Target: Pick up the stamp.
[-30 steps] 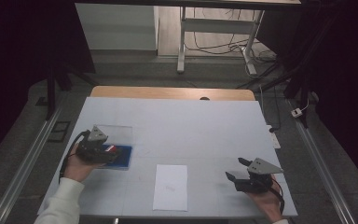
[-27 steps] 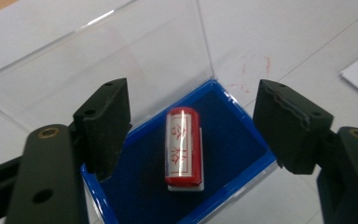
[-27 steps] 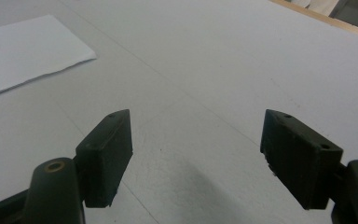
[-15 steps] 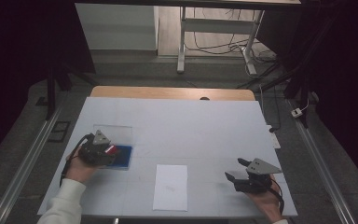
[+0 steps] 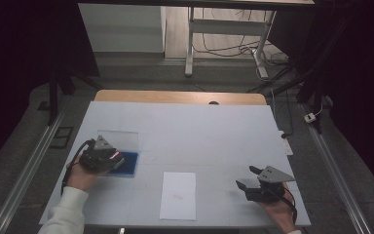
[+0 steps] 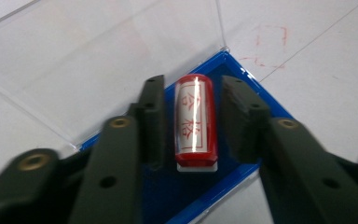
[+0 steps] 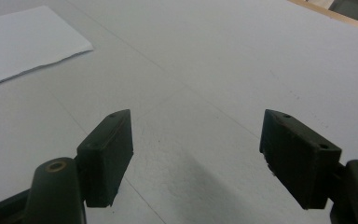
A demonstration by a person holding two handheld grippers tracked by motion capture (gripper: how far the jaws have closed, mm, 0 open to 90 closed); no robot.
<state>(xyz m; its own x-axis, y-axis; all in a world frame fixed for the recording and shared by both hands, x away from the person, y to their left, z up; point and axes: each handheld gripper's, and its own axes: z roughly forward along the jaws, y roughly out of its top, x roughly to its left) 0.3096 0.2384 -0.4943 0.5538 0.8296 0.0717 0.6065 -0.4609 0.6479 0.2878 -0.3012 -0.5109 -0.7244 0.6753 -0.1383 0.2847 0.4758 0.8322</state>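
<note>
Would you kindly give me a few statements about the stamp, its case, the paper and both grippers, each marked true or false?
1. The red stamp lies in the blue tray of its case. True.
2. The left gripper has closed on the stamp. False: gaps show between the jaws and the stamp on both sides.
3. The clear lid is shut over the tray. False: it is folded back flat on the table.
4. The right gripper is open over bare table. True.
5. The sheet of paper lies under the left gripper. False: it lies between the two grippers.
</note>
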